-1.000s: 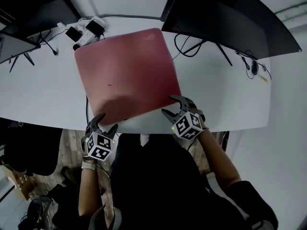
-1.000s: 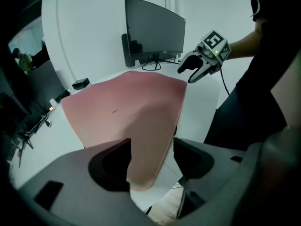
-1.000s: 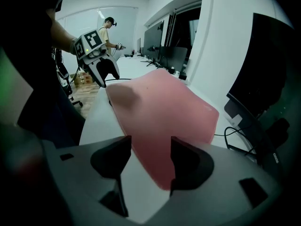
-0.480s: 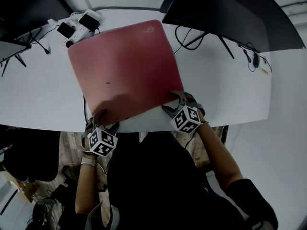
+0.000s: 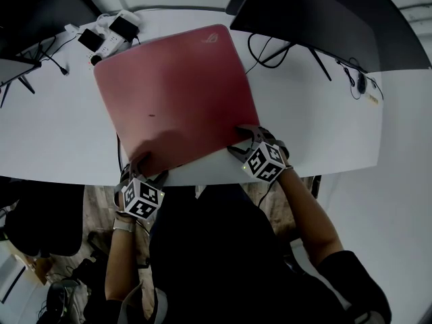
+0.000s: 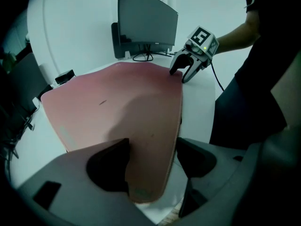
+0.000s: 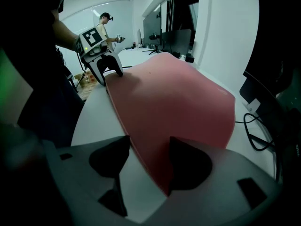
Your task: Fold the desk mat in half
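Left hand-held gripper (image 5: 150,169) and right hand-held gripper (image 5: 241,140), jaws just opened wide, each straddle a desk mat (image 5: 175,90) corner.

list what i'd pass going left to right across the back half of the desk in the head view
power strip → desk mat → black cables; the monitors are left out because they overlap these.

I see my left gripper (image 5: 146,167) and right gripper (image 5: 237,140), jaws just opened, straddling the red desk mat's (image 5: 175,90) 2 near corners.
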`<state>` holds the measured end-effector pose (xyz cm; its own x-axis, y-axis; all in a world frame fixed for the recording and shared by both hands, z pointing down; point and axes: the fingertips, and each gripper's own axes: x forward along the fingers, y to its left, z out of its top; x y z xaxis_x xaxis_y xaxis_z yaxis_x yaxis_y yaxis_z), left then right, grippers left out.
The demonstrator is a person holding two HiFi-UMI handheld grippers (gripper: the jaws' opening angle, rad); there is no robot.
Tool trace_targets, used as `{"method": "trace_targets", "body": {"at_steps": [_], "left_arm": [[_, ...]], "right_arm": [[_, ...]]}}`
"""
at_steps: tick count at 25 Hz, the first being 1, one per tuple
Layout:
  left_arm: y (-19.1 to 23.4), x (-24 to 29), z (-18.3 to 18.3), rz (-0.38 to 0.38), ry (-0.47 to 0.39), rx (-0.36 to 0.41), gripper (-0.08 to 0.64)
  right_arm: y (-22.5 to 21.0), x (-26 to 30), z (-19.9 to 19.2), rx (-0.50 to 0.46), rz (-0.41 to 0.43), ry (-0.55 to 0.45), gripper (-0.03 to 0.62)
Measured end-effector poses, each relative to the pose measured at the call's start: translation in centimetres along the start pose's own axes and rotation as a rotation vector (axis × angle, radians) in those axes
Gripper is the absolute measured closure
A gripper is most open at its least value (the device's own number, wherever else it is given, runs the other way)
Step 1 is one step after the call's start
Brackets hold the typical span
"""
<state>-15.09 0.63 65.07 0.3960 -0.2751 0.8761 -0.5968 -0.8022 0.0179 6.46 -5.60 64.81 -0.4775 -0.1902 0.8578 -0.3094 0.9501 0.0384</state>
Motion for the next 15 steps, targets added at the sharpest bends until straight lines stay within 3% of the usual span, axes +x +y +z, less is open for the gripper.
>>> {"method": "trace_targets", "body": {"at_steps": [5,15], "left_arm": [[0.1,0.0,0.1,0.003,0.002,-0.004,0.245],[1.2,-0.1,0.4,0.047,0.002,-0.026,0.343]], "right_arm": [[0.3,-0.1,0.1,-0.024,0.016,-0.007,0.343],[1.4,0.1,0.6,-0.117,0.009,0.034,0.477]]}}
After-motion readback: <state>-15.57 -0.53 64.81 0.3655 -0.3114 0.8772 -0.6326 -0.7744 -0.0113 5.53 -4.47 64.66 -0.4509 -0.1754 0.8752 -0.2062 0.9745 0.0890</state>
